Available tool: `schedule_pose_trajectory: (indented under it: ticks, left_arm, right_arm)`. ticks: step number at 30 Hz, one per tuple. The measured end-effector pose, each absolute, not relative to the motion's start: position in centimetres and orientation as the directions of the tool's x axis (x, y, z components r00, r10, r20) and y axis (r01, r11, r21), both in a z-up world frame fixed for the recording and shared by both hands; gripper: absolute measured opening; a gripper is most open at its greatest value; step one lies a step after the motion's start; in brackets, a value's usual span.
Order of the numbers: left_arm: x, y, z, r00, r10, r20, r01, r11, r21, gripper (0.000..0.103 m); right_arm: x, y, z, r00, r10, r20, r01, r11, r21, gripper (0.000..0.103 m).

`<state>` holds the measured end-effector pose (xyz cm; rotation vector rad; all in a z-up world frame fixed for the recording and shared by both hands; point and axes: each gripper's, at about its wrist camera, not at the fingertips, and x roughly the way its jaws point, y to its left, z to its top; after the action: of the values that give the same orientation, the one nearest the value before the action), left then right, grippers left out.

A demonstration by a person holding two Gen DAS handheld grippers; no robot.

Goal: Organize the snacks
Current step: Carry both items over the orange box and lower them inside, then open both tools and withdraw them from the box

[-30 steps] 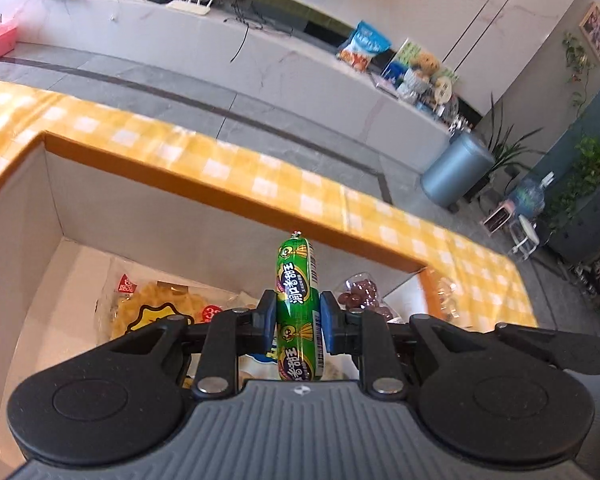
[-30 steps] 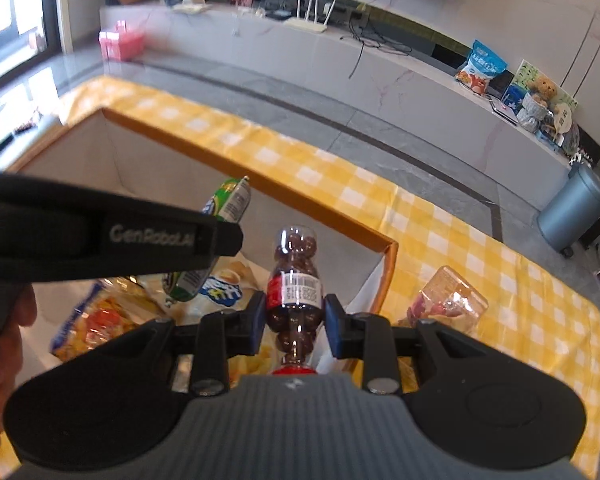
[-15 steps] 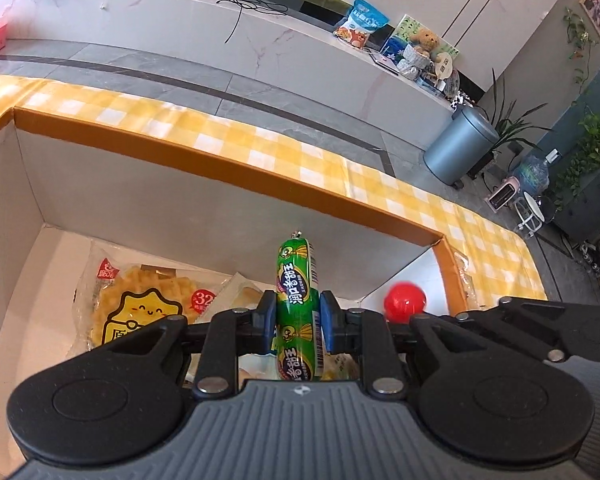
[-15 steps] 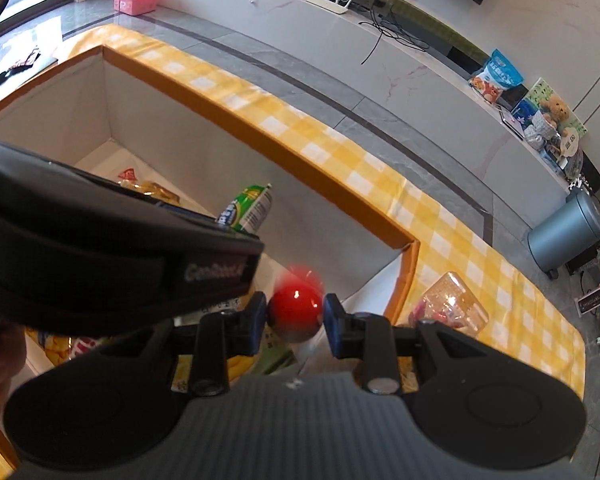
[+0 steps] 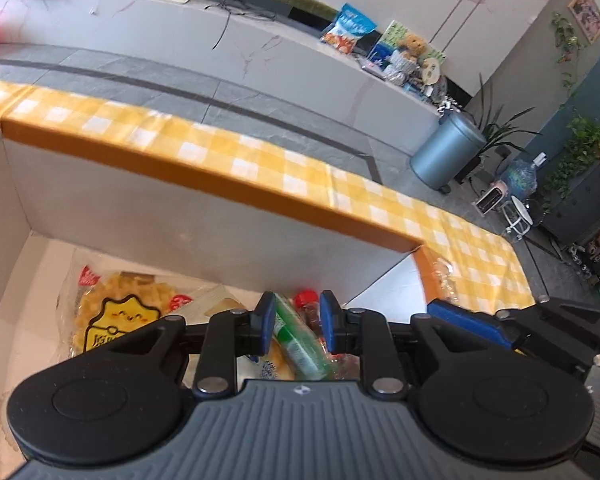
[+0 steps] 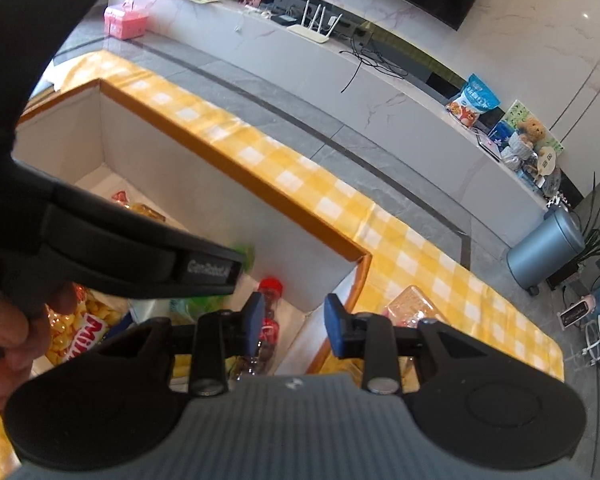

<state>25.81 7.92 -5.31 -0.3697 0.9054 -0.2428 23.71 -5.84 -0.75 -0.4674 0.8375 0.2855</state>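
both grippers hang over the box (image 5: 204, 200). the left gripper (image 5: 294, 322) is opening: the sausage (image 5: 296, 340) lies loose between the pads, long axis running 11 to 5, just left of the bottle (image 6: 269, 316). the right gripper (image 6: 294, 326) is open and empty, the bottle at its 9 o'clock pad. waffle pack (image 5: 120, 316) at 9, candy (image 6: 78, 330) beyond.

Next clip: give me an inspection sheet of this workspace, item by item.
Surface: yellow checked cloth under an open box.
Job's things: sausage, bottle and waffle pack inside the box.
Clutter: clear jar on the cloth beside the box.
Grippers: left gripper open, sausage tilted loose between its jaws; right gripper open, nothing between.
Cables: black cable on the counter.
Surroundings: bin, plants.
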Motion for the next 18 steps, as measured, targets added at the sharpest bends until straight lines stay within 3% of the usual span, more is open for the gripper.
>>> schedule_pose_trajectory:
  ticks: [8, 15, 18]
  left_arm:
    - [25.0, 7.8, -3.7, 0.642, -0.331, -0.691, 0.056, 0.92, -0.389, 0.051]
    - [22.0, 6.1, -1.4, 0.722, -0.302, -0.623, 0.136, 0.944, -0.3, 0.056]
    - [20.0, 5.1, -0.2, 0.759, -0.31, -0.573, 0.19, 0.946, -0.261, 0.059]
  right_arm:
    - [22.9, -7.2, 0.6, 0.675, 0.096, -0.732, -0.401, 0.88, -0.254, 0.034]
    - [20.7, -10.8, 2.8, 0.701, 0.19, -0.687, -0.335, 0.939, -0.082, 0.035]
    - [18.9, -12.7, 3.4, 0.729, 0.207, -0.653, -0.304, 0.952, -0.037, 0.041]
